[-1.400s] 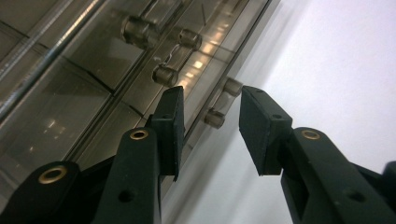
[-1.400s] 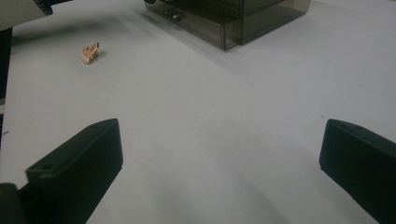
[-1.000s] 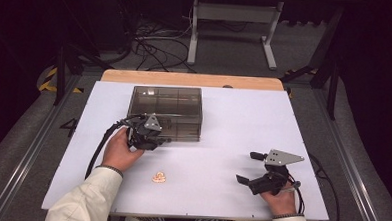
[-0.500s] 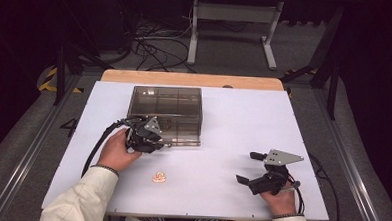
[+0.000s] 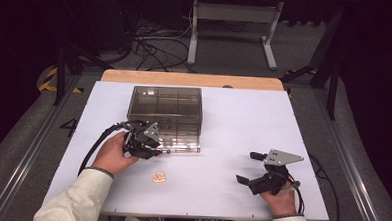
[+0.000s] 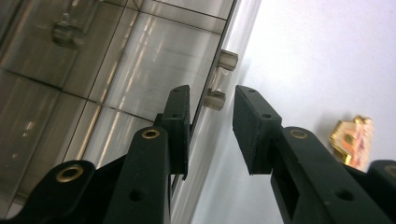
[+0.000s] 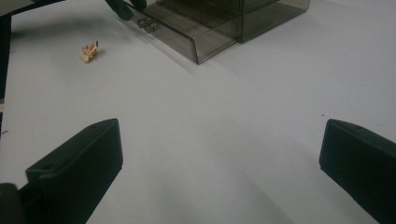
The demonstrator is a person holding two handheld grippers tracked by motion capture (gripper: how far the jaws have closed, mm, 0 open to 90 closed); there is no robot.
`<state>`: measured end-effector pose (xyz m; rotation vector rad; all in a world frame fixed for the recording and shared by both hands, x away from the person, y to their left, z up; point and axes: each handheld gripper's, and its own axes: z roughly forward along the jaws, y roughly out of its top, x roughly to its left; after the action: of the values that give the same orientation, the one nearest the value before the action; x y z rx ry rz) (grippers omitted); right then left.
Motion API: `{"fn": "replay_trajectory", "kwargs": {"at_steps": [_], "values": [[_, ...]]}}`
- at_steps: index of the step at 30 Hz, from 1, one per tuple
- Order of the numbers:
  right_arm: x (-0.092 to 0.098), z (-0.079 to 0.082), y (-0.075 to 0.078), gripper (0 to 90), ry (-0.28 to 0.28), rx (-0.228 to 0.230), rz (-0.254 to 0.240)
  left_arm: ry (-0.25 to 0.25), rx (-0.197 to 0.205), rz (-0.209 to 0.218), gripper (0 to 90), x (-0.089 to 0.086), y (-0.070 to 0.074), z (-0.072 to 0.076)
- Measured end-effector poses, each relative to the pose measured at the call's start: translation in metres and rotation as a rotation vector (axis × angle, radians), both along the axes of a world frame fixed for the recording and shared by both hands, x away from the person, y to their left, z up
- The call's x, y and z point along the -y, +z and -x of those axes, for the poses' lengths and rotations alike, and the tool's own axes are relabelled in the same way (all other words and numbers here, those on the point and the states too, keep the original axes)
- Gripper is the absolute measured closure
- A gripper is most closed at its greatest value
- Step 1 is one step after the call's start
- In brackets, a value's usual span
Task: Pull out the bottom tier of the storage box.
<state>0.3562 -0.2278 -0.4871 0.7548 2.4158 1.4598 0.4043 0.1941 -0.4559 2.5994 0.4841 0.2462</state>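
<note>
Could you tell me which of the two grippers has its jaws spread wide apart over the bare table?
The right gripper: its jaws gape over the bare table, while the left gripper has its jaws set narrowly around the drawer front of the box.

The person wears cream long sleeves with ribbed cuffs, and a striped garment shows at six o'clock in the high view. Each hand carries a black claw. The left claw (image 5: 154, 149) has a grey three-cornered plate and a black cable looping off toward eight o'clock. The right claw (image 5: 247, 168) bears a larger grey plate with small holes. Brass-ringed screw holes dot the left claw's arms, which end in flat rectangular pads (image 6: 180, 112).
</note>
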Motion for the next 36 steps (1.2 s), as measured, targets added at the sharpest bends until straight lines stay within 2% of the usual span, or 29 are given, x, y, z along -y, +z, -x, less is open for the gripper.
{"fn": "replay_trajectory", "kwargs": {"at_steps": [5,12,26,31,36], "values": [[0.000,0.000,0.000,0.1,0.000,0.001,0.001,-0.030,-0.004,-0.021,67.4,0.001,0.001,0.006],[0.000,0.000,0.000,0.1,0.000,0.001,0.001,-0.060,-0.010,-0.029,67.4,-0.001,0.001,0.013],[0.000,0.000,0.000,0.1,0.000,0.001,0.002,-0.057,-0.015,-0.027,65.9,-0.002,0.001,0.016],[0.000,0.000,0.000,0.1,-0.002,-0.002,-0.002,-0.037,0.008,0.020,59.5,-0.001,0.006,0.019],[-0.001,0.000,0.000,0.1,-0.001,-0.004,-0.002,-0.017,0.028,0.071,58.2,0.001,0.012,0.025]]}}
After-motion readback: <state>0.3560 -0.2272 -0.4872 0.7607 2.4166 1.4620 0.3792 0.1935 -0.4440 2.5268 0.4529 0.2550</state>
